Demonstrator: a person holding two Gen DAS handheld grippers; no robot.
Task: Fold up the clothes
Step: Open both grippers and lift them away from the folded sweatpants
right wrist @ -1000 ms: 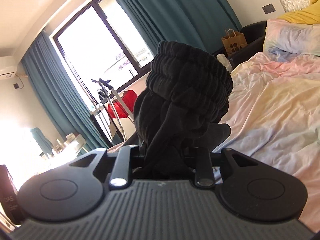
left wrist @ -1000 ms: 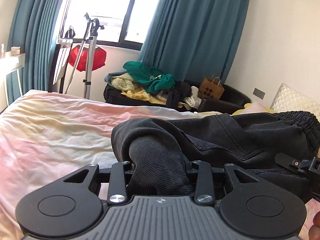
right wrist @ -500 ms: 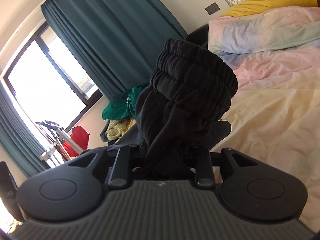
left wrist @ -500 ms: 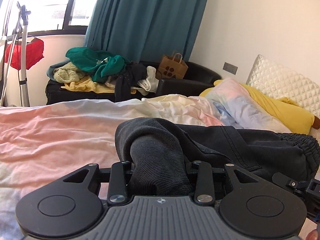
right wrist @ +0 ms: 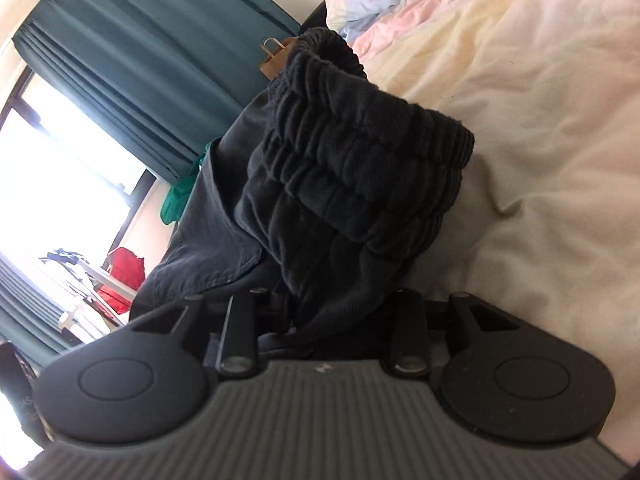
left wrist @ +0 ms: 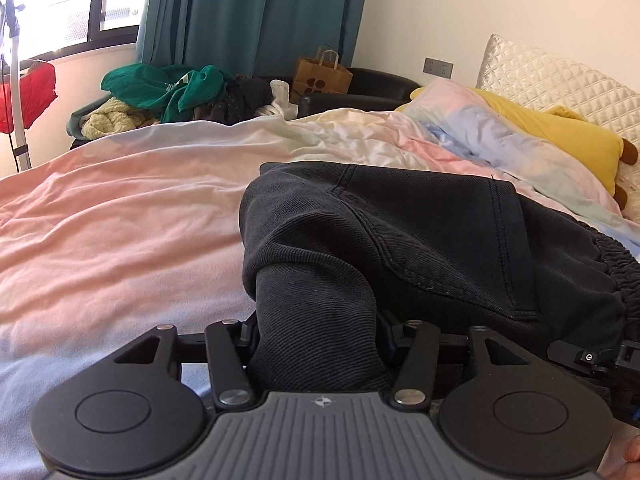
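Observation:
Dark grey trousers lie spread on the pastel duvet. A bunched fold of them rises between the fingers of my left gripper, which is low over the bed. Its jaws are opening, and the cloth still fills the gap between them. My right gripper has the gathered elastic waistband between its fingers, tilted close over the duvet. Those jaws are opening too, still with cloth between them. Part of the right gripper shows at the trousers' waist end. Cloth hides both pairs of fingertips.
A black sofa carries a heap of clothes and a brown paper bag beyond the bed. A yellow pillow and quilted headboard are at the right. A stand pole with a red item stands by the window.
Both grippers have come down toward the bed with the trousers, which now rest on the duvet. The left view has swung right, toward the pillows. The left fingers stand slightly wider apart.

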